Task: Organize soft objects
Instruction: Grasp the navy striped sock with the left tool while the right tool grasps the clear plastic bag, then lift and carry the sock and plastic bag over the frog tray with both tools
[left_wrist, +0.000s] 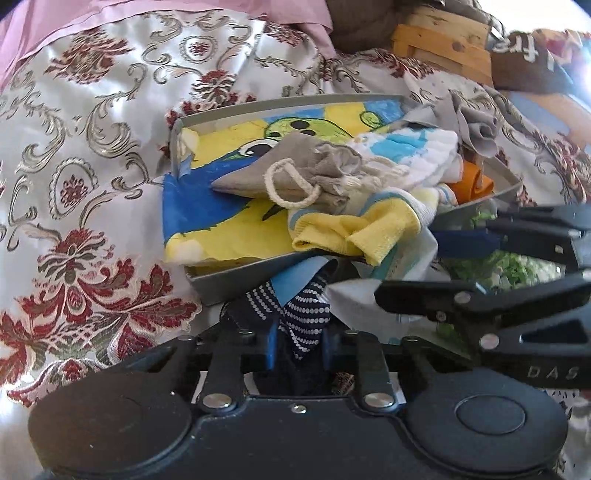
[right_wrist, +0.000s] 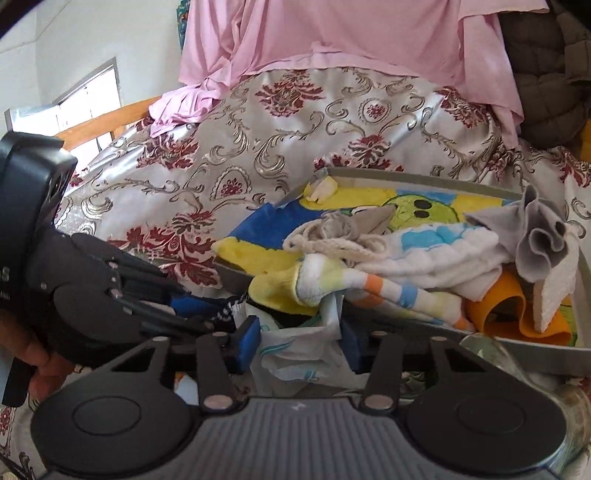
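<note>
Both grippers grip cloth beside a full tray (left_wrist: 236, 284) on the bed.
Left gripper (left_wrist: 299, 339) fingers pinch a dotted navy sock (left_wrist: 306, 314); right gripper (right_wrist: 299, 341) fingers pinch a white cloth (right_wrist: 299, 354).

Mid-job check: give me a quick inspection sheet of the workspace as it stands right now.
Surface: floral satin bedspread.
Job's things: grey tray piled with soft items: cartoon cloth, grey drawstring pouch, striped sock, orange cloth, grey felt piece.
Clutter: pink sheet, wooden basket, dark padded jacket.
Grippers: left gripper shut on dotted navy sock; right gripper around white printed cloth, closure unclear.
Cables: nothing seen.
Surroundings: wooden bed frame, white wall.
</note>
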